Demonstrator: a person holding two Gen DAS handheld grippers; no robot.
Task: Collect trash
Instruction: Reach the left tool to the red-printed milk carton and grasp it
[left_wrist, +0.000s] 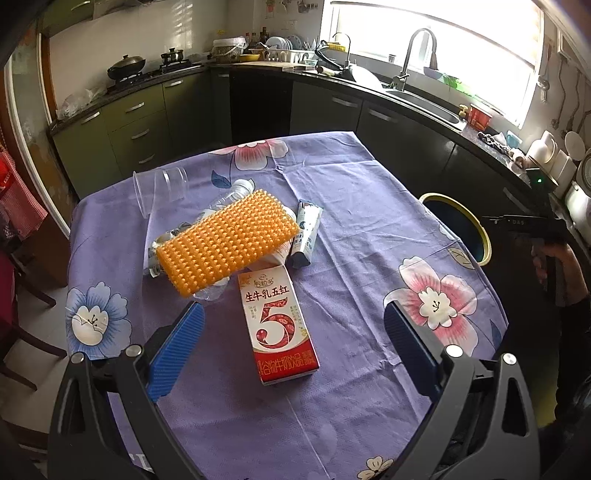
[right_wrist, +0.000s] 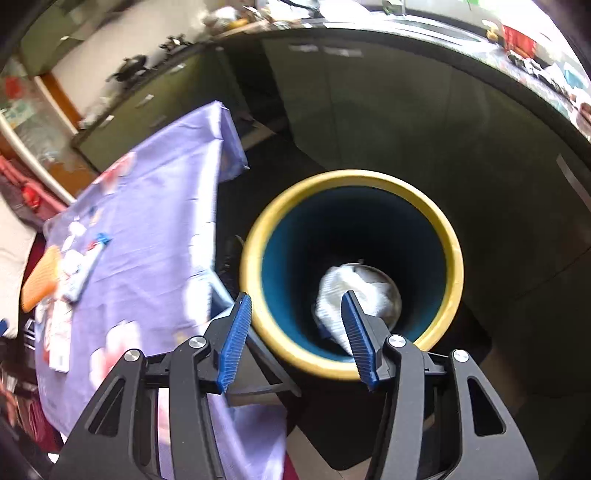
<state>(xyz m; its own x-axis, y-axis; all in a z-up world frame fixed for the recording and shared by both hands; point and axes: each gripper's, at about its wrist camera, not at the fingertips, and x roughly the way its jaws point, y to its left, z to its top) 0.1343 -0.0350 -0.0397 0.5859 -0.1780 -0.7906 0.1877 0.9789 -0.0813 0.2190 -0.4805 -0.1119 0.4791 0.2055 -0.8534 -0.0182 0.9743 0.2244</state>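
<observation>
Right gripper: jaws apart, nothing between the blue pads; pointed steeply down over the mouth of the bin.
Bin: yellow rim, dark blue inside, stands on the floor just beside the table edge; the near part of its rim sits between the right gripper's fingers in the right wrist view.
White wad: crumpled white trash lying at the bottom of the bin, below the right gripper and apart from it.
Left gripper: jaws wide apart, holding nothing, hanging over the table with no pad touching anything.
Milk carton: red and white, big "5", lying flat on the purple floral tablecloth, between the left gripper's fingers but apart from both.
Orange spiky pad: lies beyond the carton, on top of a crushed clear bottle.
Small pouch: white and blue, just right of the orange pad.
Clear cup: tipped on its side at the far left of the pile.
Motion blur: right wrist view is smeared; small things on the table unreadable there.
</observation>
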